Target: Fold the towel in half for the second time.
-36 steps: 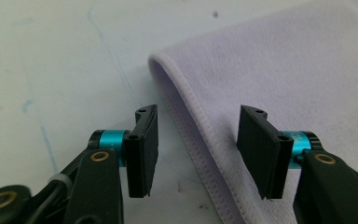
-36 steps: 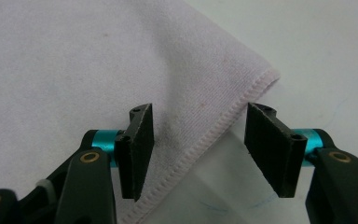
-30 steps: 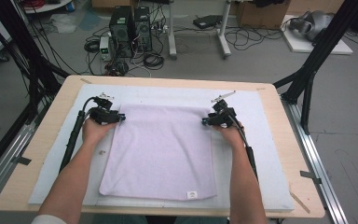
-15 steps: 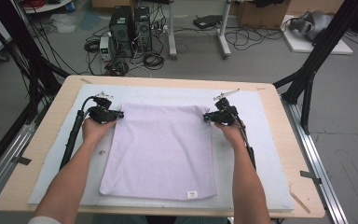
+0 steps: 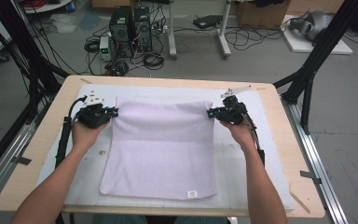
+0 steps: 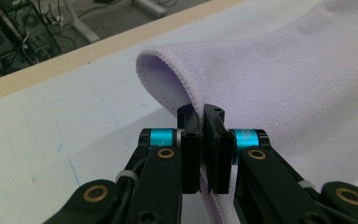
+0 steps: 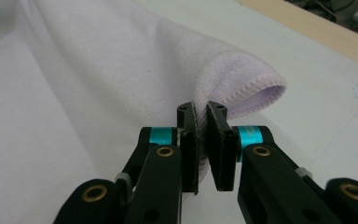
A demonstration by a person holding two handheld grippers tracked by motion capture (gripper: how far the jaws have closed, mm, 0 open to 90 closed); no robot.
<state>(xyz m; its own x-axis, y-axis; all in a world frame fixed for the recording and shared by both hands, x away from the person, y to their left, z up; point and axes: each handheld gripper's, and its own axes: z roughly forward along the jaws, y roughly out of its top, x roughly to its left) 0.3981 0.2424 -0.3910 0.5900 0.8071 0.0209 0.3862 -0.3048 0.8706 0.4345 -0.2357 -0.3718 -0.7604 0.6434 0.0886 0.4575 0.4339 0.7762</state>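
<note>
Lavender towel lies flat on my table's white mat. My left gripper pinches its far-left corner, my right gripper its far-right. Both corners look slightly lifted, I think.

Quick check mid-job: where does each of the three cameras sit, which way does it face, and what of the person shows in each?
High view: above the person's side, looking forward and down at the table; both forearms, left gripper and right gripper.
Left gripper view: rides the left gripper, looking along its jaws, shut on the towel's hem.
Right gripper view: rides the right gripper; jaws shut on the opposite hem.
Shared: the lilac towel on the white mat.
</note>
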